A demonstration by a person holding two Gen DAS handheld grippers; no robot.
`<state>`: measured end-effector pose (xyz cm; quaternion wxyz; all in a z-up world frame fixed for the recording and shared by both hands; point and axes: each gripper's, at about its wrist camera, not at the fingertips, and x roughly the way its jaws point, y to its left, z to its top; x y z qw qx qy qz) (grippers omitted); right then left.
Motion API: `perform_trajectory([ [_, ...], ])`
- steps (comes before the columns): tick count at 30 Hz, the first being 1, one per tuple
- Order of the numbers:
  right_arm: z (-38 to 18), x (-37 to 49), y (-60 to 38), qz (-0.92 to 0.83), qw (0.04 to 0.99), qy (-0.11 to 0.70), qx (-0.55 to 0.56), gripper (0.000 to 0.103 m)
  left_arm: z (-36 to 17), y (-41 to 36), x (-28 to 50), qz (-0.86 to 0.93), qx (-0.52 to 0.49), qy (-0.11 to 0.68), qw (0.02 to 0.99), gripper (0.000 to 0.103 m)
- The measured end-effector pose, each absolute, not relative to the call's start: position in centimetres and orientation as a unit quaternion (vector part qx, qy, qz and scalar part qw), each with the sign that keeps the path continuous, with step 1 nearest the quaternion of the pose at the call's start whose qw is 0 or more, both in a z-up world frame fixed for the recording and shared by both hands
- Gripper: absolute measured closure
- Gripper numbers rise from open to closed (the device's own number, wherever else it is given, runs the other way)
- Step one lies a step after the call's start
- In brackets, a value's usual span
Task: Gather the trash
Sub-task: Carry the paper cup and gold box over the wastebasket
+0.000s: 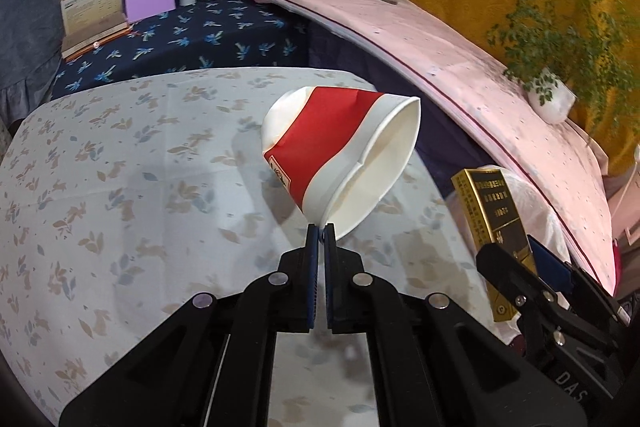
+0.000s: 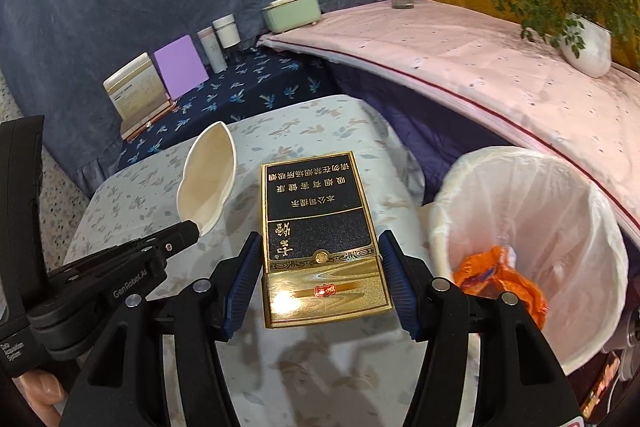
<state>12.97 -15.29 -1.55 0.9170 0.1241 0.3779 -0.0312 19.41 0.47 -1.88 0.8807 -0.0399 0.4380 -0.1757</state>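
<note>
Left tongs: your left tongs were squeezed tight on the rim of the paper cup, the two blue pads almost meeting on the thin wall.
Right tongs: your right tongs stood about half wide, with both blue pads pressed on the long sides of the gold box.
Paper cup: it was red and white, squashed and dented. It hung in the air above the table, mouth turned toward 3 o'clock in the left view.
Cup in the right view: you saw its cream mouth at 9 o'clock from the gold box, with the left tongs pinching its low edge.
Gold box: it was a flat gold and black box with gold writing. It was lifted off the table and lay flat between the pads, its far end toward 12 o'clock.
Gold box in the left view: it stood at 3 o'clock from the cup, in the right tongs.
Trash bin: it had a white bag inside and sat at 3 o'clock from the gold box, near it.
Inside the bin: an orange wrapper lay at the bottom.
Table: it wore a pale cloth with leaf shapes.
</note>
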Motion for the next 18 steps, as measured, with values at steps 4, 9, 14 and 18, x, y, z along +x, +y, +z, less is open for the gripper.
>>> perform_trajectory([
  [4, -1.3, 11.4, -17.6, -0.051, 0.917, 0.372, 0.134, 0.046, -1.7, -2.1, 18.1, -0.199, -0.033, 0.441, 0.875, 0.101],
  [9, -1.1, 9.2, -21.0, -0.081, 0.916, 0.363, 0.149, 0.046, -1.4, -5.8, 16.5, -0.234, -0.022, 0.441, 0.866, 0.101],
  [14, -1.2, 7.3, -24.2, -0.111, 0.913, 0.357, 0.161, 0.046, -0.8, -9.6, 15.2, -0.273, -0.013, 0.440, 0.855, 0.101],
  [18, -1.4, 6.1, -26.6, -0.132, 0.910, 0.353, 0.171, 0.046, -0.9, -12.9, 14.5, -0.306, -0.002, 0.442, 0.843, 0.100],
])
